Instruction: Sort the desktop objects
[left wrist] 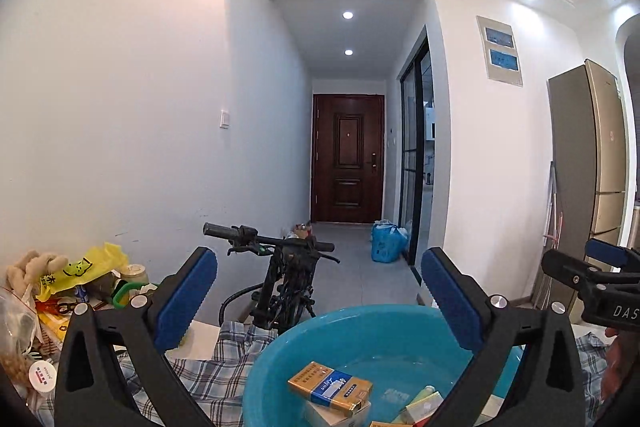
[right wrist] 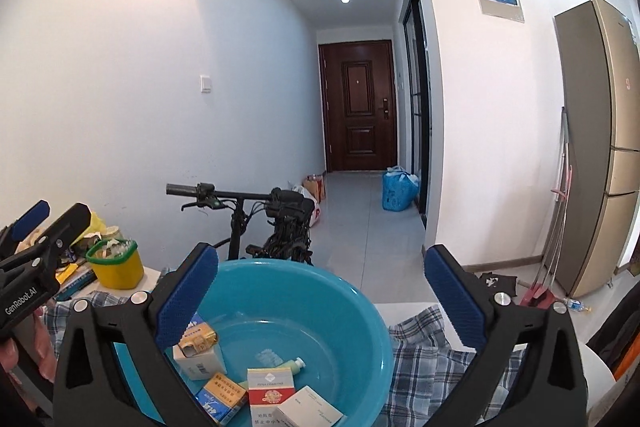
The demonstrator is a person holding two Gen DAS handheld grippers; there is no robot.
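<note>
A blue plastic basin (left wrist: 280,355) (right wrist: 344,303) stands on a plaid cloth (left wrist: 208,379) (right wrist: 424,351) on the white table. It holds several small boxes: a gold and blue pack (left wrist: 330,387) (right wrist: 220,397), a red and white pack (right wrist: 270,393), white boxes (right wrist: 200,361) and a pale green tube (right wrist: 294,365). My left gripper (left wrist: 320,295) is open and empty above the basin's near side; it also shows in the right wrist view (right wrist: 50,219). My right gripper (right wrist: 320,297) is open and empty over the basin; it also shows in the left wrist view (left wrist: 580,259).
A pile of clutter lies at the table's left: a yellow bag (left wrist: 80,271), a plush toy (left wrist: 32,267), a snack bag (left wrist: 16,339), a yellow and green bin (right wrist: 116,263). A folded bike (left wrist: 284,279) stands behind the table. A fridge (right wrist: 600,147) stands at the right.
</note>
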